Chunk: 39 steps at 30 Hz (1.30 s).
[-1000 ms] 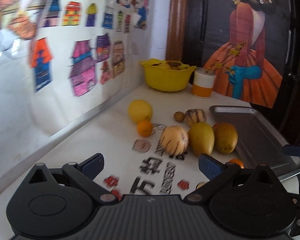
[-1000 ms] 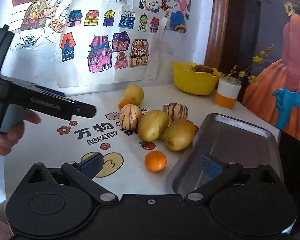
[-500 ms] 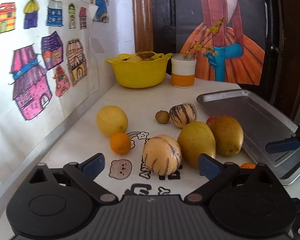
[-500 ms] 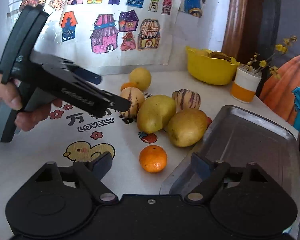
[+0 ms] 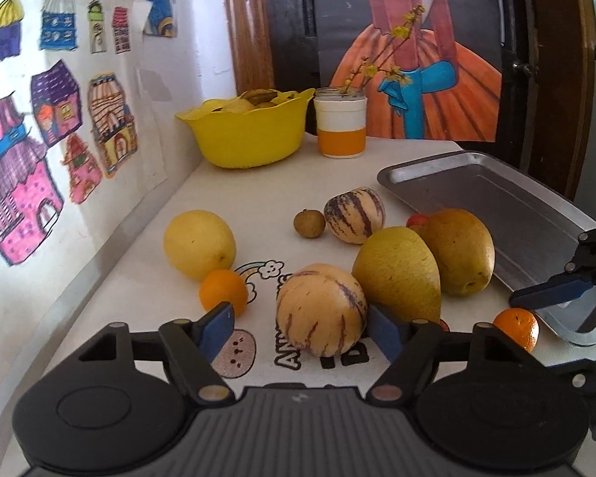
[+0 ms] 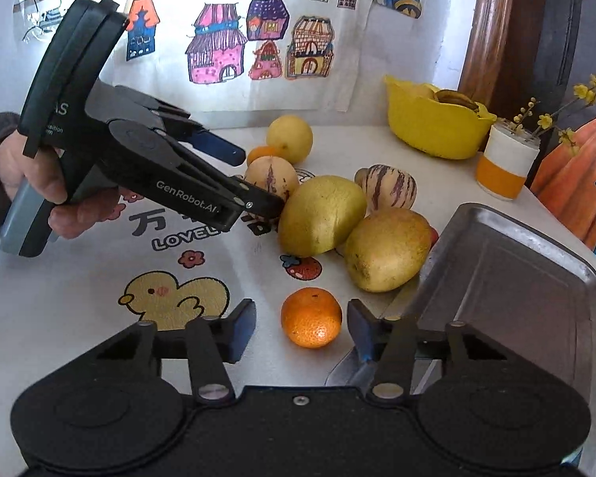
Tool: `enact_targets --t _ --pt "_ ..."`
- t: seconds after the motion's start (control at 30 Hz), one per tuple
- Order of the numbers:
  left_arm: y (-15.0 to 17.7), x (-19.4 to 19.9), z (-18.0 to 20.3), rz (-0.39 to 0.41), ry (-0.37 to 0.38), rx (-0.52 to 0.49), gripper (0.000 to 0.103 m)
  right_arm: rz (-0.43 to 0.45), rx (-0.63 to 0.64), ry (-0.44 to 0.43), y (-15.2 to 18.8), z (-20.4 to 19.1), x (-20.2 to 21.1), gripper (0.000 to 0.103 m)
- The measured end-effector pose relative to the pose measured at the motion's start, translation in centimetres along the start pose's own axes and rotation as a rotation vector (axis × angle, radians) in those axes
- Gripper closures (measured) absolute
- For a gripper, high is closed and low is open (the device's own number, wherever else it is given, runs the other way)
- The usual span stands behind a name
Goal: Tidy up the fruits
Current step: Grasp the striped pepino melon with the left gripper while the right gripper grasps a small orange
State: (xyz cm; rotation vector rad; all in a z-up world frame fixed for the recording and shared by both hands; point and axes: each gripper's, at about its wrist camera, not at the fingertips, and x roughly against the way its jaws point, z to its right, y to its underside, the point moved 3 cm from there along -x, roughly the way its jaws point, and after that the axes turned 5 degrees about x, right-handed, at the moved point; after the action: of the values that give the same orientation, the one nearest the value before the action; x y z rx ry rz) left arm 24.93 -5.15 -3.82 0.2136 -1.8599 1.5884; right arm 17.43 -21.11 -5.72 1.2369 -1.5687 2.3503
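A: What is listed nearest the cameras?

B: The left gripper (image 5: 300,326), recorded with its pads spread wide. The near striped melon (image 5: 321,310) is now framed between them, one pad close against its right side, the other well clear; a second ago the fruit lay well ahead of the claw. No contact can be confirmed.

A: And the other tool?

B: The right gripper (image 6: 301,330), likewise spread, with nothing held. The loose mandarin (image 6: 311,317) is now bracketed between its pads, having been ahead and off to one side a second before. Its right pad overlaps the near rim of the metal tray (image 6: 508,266).

A: Next row back?

B: Two yellow-green mangoes (image 5: 397,272), touching each other, the further one just beside the tray edge. A small red fruit is partly hidden behind them. A second mandarin (image 5: 223,292) is logged against a large lemon (image 5: 199,243).

A: Further still?

B: A second striped melon (image 5: 354,214) with a small brown fruit (image 5: 308,223) beside it. At the back, a yellow bowl (image 5: 250,139) already holding fruit, and an orange-and-white jar (image 5: 341,127) with sprigs.

A: What is to be inferred from the advance?

B: Two pick-ups are judged to be prepared at once: melon on the left, mandarin on the right. The tray is still bare, so sorting is judged barely begun. Whether tray or bowl is intended cannot be told.
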Motion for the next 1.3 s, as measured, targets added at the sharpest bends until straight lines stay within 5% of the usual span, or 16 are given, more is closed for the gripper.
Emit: enact_targets --t 0.2,0.8,1.3 --pt "-0.1 -0.3 -0.2 -0.004 0.036 -0.008 0.040 -0.001 -0.017 0.003 0.0 0.2 -0.3 0.061" --pt "0.1 -1.9 -0.5 -0.060 0.058 0.026 0.046 0.013 -0.072 0.000 0.4 0.6 -0.2 0.067" --pt "0.0 4.4 2.1 0.018 0.086 0.056 0.046 0.084 -0.163 0.013 0.9 0.7 3.8 0.068"
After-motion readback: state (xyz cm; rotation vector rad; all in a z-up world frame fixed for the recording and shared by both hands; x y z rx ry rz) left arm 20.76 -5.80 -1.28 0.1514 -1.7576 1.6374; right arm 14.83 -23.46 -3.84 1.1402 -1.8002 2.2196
